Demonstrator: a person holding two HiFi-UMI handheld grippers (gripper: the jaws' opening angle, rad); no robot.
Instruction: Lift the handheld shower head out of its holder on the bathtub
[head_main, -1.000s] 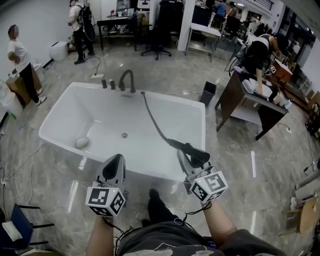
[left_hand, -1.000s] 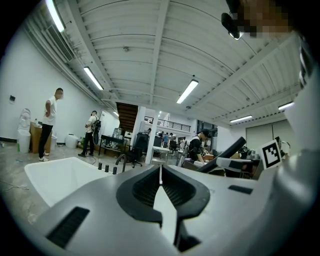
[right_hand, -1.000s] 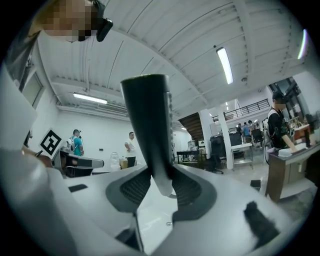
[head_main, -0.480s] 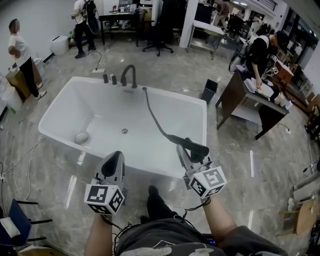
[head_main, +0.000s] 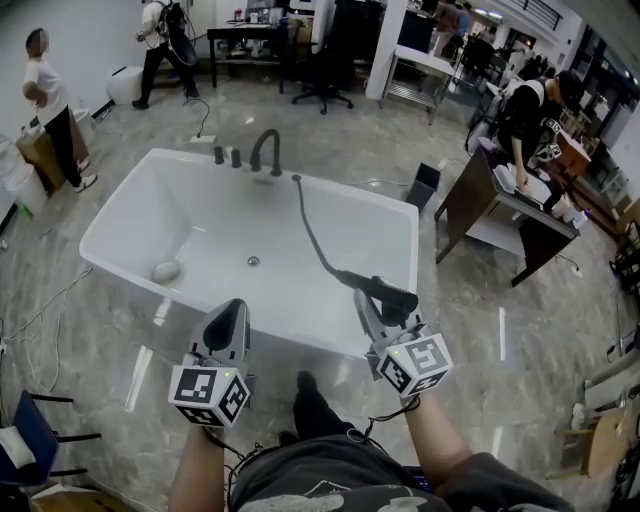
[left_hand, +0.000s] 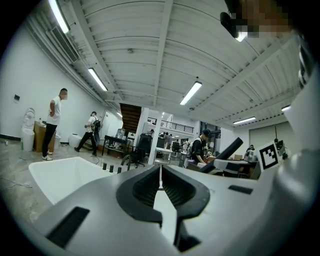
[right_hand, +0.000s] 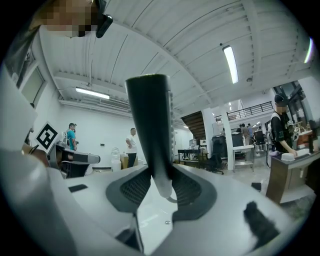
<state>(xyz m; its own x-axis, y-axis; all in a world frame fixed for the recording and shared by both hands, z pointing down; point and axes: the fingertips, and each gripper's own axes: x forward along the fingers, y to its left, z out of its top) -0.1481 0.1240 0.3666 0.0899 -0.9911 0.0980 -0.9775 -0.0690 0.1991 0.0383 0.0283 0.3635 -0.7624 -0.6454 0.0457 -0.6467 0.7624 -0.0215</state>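
Faucet (head_main: 263, 150) on far rim of bathtub (head_main: 128, 218)

No words, brands or numbers are legible; the only printed signs are black-and-white square code patterns on the white cube (head_main: 210, 396) of the left gripper (head_main: 228, 318) and the matching cube (head_main: 415, 365) of the right gripper (head_main: 374, 302)

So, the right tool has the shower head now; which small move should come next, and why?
Probably lift the right tool a little, straight up. It is shut on the shower head, held low beside the near rim of the bathtub, and the hose curves back with slack to spare.
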